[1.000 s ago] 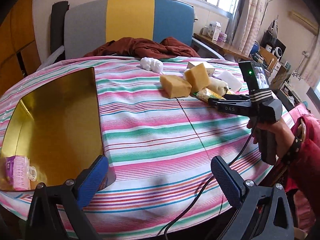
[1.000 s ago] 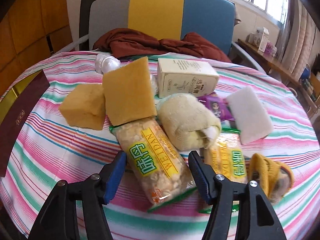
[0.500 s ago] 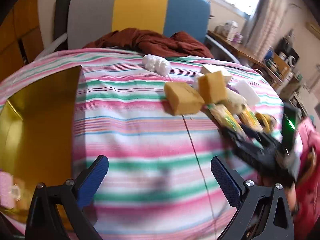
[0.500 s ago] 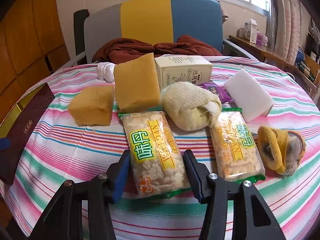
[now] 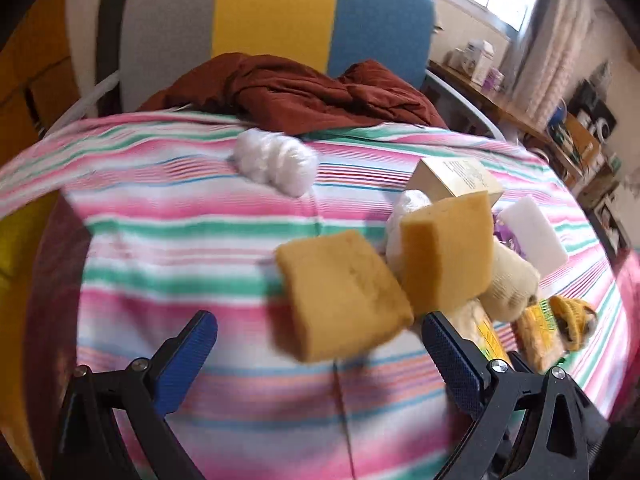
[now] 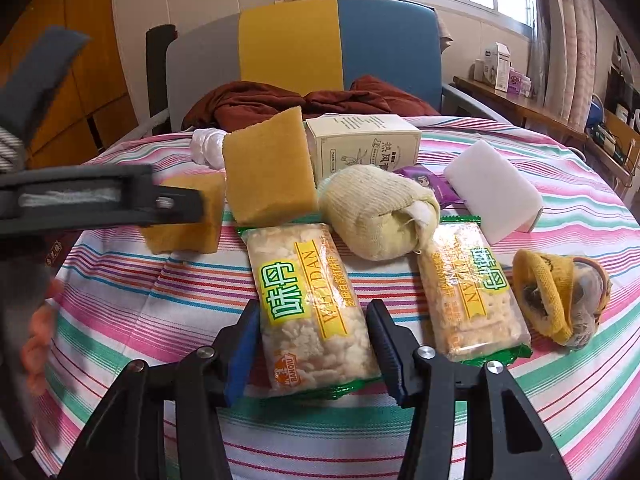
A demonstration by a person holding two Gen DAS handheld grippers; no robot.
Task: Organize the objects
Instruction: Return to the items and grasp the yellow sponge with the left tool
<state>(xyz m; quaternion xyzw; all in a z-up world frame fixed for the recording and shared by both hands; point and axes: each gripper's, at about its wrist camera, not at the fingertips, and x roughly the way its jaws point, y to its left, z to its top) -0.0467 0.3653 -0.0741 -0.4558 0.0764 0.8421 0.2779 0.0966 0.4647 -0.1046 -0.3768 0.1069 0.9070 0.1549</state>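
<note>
With the right gripper (image 6: 312, 354) low over the striped tablecloth (image 6: 160, 300), I see its jaws straddling the near end of a snack packet (image 6: 308, 300), pads close on both sides; contact isn't clear, so I can't call it clamped. Its jaws have just been closing around that packet. A second packet (image 6: 468, 292) lies just right of the right jaw, a rolled cloth (image 6: 376, 212) ahead. Left gripper (image 5: 320, 360) has jaws wide apart, nothing between the pads (view blurred). A yellow sponge (image 5: 344, 296) sits just ahead between them, a taller sponge (image 5: 448, 252) beyond the right jaw.
</note>
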